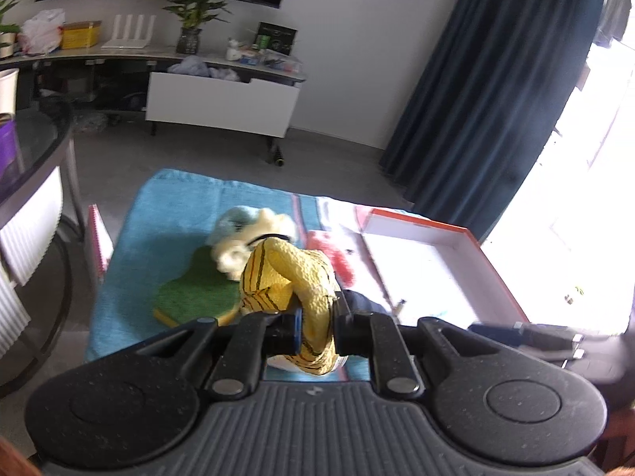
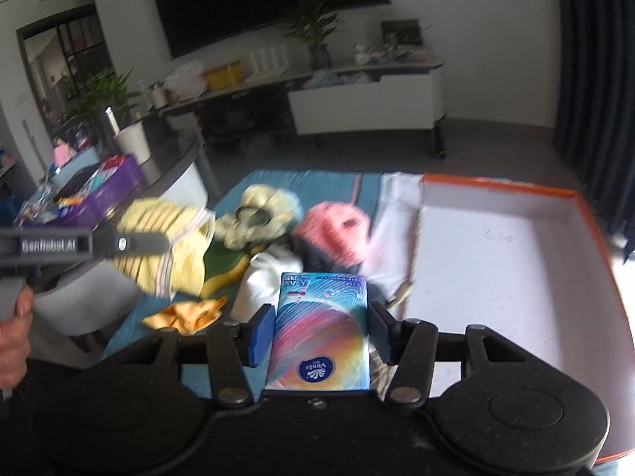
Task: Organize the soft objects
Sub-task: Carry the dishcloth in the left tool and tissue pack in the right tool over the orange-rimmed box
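My left gripper (image 1: 315, 327) is shut on a yellow striped cloth (image 1: 293, 273) and holds it above the blue towel (image 1: 166, 206); it also shows in the right wrist view (image 2: 166, 250), at the left. My right gripper (image 2: 321, 329) is shut on a colourful tissue pack (image 2: 321, 329), held above the towel near the box's left wall. The orange-rimmed white box (image 2: 516, 261) lies open at right, also in the left wrist view (image 1: 428, 261). On the towel lie a cream plush (image 2: 258, 214), a pink plush (image 2: 337, 230), a green sponge pad (image 1: 190, 289) and an orange cloth (image 2: 186, 315).
A round dark table (image 2: 166, 166) with a purple box and clutter stands at left. A white ribbed stool (image 2: 75, 301) sits under it. A TV bench with plants runs along the back wall. Dark blue curtains (image 1: 476, 99) hang at right.
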A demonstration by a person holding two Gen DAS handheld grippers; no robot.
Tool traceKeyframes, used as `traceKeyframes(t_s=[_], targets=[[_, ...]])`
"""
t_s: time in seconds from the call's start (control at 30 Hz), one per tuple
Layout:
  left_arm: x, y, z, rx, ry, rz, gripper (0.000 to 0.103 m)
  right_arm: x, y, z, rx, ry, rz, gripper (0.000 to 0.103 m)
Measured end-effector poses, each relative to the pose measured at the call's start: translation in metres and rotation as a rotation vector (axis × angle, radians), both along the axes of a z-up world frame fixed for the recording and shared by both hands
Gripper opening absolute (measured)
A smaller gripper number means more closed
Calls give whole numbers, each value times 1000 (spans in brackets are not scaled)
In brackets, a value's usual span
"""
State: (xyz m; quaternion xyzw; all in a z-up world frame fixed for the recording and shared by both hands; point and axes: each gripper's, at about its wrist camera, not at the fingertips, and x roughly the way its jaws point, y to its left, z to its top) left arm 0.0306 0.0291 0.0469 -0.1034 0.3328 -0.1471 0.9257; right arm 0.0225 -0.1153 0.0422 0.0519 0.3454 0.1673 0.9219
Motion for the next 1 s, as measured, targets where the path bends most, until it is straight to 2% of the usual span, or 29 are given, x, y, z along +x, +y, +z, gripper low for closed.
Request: traceKeyframes(t_s=[0.2,0.53,1.0], targets=[[10,-32,5,3,-18,-57,17,2,-39,19,-31,-43,-109,63],[32,-93,-2,19,3,-149,17,11,-89,22,-43,-25,-234,63],[65,-151,-14,60,34,-195,17,45,-134,11,-62,3,-294,63]])
